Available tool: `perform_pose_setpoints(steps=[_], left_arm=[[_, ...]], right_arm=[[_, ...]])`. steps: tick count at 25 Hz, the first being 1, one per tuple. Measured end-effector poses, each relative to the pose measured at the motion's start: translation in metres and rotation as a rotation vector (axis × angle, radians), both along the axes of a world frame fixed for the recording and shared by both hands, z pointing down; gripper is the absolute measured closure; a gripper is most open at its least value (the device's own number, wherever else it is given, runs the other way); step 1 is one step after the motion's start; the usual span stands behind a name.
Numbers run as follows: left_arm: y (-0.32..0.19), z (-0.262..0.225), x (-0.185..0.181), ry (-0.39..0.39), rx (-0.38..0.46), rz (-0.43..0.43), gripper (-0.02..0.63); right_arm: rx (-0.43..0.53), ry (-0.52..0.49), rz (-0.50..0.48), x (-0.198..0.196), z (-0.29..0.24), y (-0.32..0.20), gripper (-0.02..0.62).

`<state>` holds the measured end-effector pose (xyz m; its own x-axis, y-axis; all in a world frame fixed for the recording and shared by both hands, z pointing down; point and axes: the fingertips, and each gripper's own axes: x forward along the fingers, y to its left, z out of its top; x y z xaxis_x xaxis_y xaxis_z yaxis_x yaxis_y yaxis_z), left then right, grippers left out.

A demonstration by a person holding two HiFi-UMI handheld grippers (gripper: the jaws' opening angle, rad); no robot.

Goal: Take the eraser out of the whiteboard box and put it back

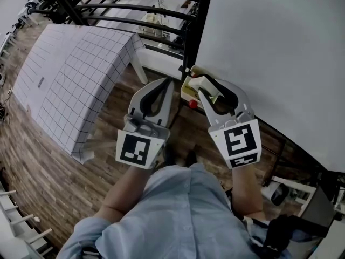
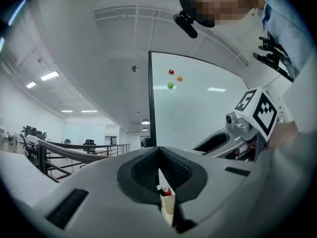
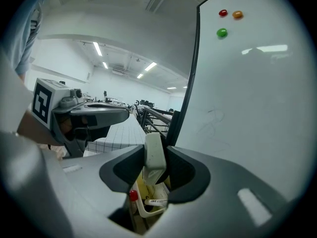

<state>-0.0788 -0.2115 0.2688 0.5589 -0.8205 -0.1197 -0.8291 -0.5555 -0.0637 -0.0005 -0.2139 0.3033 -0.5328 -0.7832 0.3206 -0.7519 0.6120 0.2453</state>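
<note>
- The whiteboard box (image 3: pixel 140 208) held a red-capped marker (image 3: pixel 132 195).
- My right gripper (image 3: pixel 155 168) clamped the eraser (image 3: pixel 154 152); the box lay at its 6 o'clock.
- The eraser's long axis pointed to 12 o'clock.
- My left gripper (image 2: pixel 159 175) was closed and empty.

No readable words or numbers, only black-and-white square code patterns on the left marker cube (image 1: pixel 135 149) at seven o'clock and right marker cube (image 1: pixel 237 143) at five o'clock, pen label (image 3: pixel 157 201) print too small to read

Grid-patterned table (image 1: pixel 81 85) near black railing (image 1: pixel 135 8), on wooden floor (image 1: pixel 32 161)
</note>
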Motion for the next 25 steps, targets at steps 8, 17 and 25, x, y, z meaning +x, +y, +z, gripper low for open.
perform_pose_setpoints(steps=[8, 17, 25], left_arm=[[-0.009, 0.014, -0.007, -0.001, -0.046, 0.005, 0.607], [-0.031, 0.032, -0.023, -0.003, -0.084, 0.002, 0.607], [-0.044, 0.051, -0.028, 0.0, -0.129, 0.018, 0.607]], right_arm=[[-0.057, 0.022, 0.006, -0.007, 0.025, -0.008, 0.456], [-0.139, 0.065, 0.011, -0.02, 0.064, -0.022, 0.456], [-0.209, 0.114, 0.021, -0.026, 0.092, -0.028, 0.454]])
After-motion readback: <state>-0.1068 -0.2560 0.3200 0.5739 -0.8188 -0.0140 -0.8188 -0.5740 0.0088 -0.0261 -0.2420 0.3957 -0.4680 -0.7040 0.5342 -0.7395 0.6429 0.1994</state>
